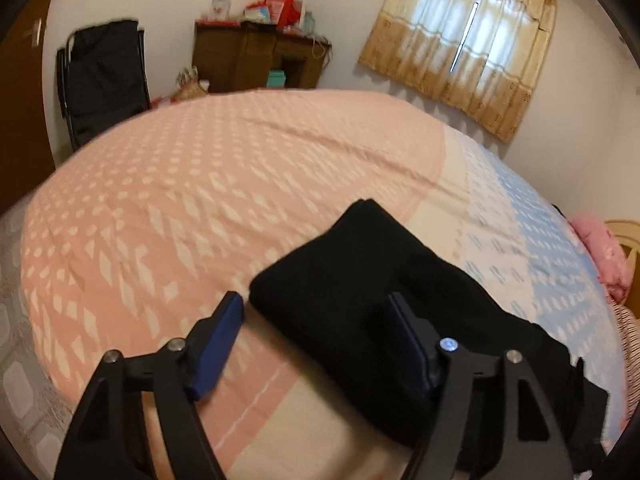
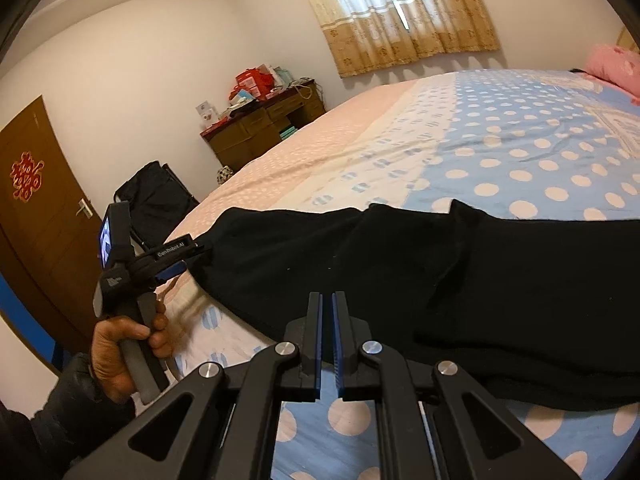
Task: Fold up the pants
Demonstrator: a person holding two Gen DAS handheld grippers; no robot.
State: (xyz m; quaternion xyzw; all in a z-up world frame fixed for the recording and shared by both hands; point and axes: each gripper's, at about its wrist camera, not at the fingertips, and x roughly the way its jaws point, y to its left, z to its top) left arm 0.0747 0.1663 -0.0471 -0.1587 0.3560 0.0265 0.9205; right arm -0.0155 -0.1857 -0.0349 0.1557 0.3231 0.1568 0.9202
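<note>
Pants (image 1: 360,280) are laid flat on the bed (image 1: 160,208), dark cloth doubled over itself, so that the mattress carries their weight while an end is worked. At the left gripper (image 1: 316,344) the fingers are parted, with nothing pinched: one blue pad (image 1: 218,344) is held over bare bedspread just beside the folded corner, the other is held above the cloth itself, so the corner sits between and ahead of the two fingers. That straddle is judged to be set up for closing on the folded edge, or for having just let it go; which of the two cannot be told. In the right wrist view the left hand (image 2: 120,356) is seen wrapped round the tool's handle, its fingers brought up to the near end of the pants (image 2: 400,272). At the right gripper (image 2: 327,340) the fingers are drawn together with only a thin slit between the pads, and no cloth is caught there. It is held clear, just short of the near edge, with the pants stretching ahead of the fingertips and away to the right, probably so the cloth is not dragged.
</note>
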